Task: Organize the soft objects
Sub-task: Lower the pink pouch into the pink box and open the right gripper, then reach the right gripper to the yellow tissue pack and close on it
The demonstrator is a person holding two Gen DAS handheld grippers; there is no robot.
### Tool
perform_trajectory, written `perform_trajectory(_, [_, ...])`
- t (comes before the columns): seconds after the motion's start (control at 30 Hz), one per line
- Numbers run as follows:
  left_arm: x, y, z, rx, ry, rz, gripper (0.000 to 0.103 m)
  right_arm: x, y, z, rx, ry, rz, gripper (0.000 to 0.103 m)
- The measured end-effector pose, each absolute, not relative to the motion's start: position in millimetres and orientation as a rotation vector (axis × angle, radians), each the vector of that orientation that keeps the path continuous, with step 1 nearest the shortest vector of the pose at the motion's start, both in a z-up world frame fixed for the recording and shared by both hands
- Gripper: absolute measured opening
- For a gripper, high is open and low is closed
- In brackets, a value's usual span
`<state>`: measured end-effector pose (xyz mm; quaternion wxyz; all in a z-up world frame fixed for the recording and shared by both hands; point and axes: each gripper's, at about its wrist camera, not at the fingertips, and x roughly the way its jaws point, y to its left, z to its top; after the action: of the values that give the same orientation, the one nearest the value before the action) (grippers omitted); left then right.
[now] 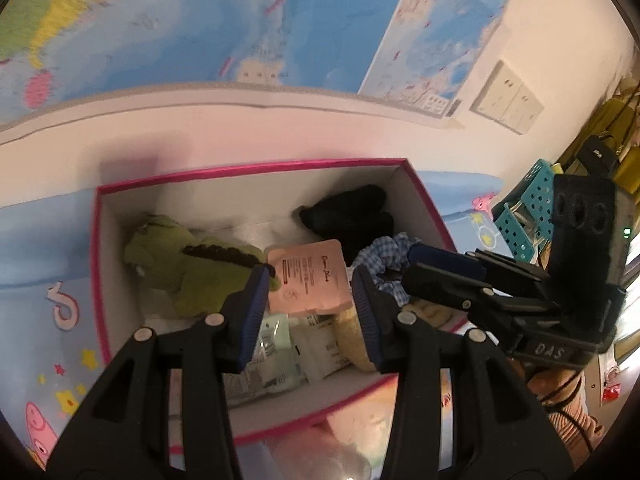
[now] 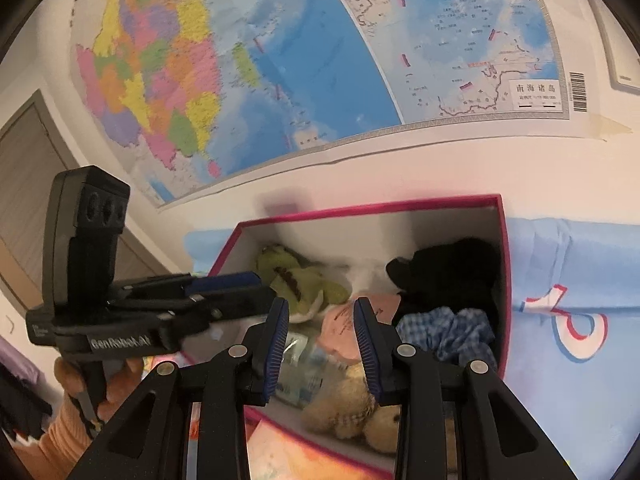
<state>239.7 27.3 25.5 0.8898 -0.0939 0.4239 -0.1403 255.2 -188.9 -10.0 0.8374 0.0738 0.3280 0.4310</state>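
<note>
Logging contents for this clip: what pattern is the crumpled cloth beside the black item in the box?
Blue-and-white gingham check on the crumpled cloth, clearest in the right wrist view.

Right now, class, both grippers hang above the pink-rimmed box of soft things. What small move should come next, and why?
Probably draw both away from the box. The left gripper and right gripper are open and hold nothing, while the green plush, pink sachet, black cloth and checked scrunchie already lie inside.
</note>
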Motion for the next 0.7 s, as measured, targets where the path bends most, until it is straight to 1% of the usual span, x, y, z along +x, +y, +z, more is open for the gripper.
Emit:
perform_trajectory(0.17, [193, 31, 44, -0.175, 0.772, -0.343, 0.045, 225, -206, -4, 0.157, 0.660, 0.964, 0.036])
perform_trajectory(0.23, [170, 31, 51, -0.163, 0.731, -0.375, 0.049, 209, -215, 0, 0.150, 0.646, 0.994, 0.036])
perform_trajectory(0.27, [158, 30, 53, -0.154, 0.714, -0.381, 0.049, 199, -220, 1, 0.148, 0.637, 1.015, 0.037])
perform_trajectory(0.37, [131, 23, 55, -0.125, 0.692, -0.412, 0.050, 172, -231, 2, 0.122, 0.622, 1.059, 0.046])
perform_trajectory(0.53, [86, 8, 38, -0.073, 0.712, -0.463, 0.050, 136, -240, -11, 0.081, 0.644, 1.105, 0.047])
perform_trajectory(0.7, [54, 3, 5, -0.115, 0.777, -0.490, 0.050, 116, -244, -46, 0.099, 0.733, 1.116, 0.047])
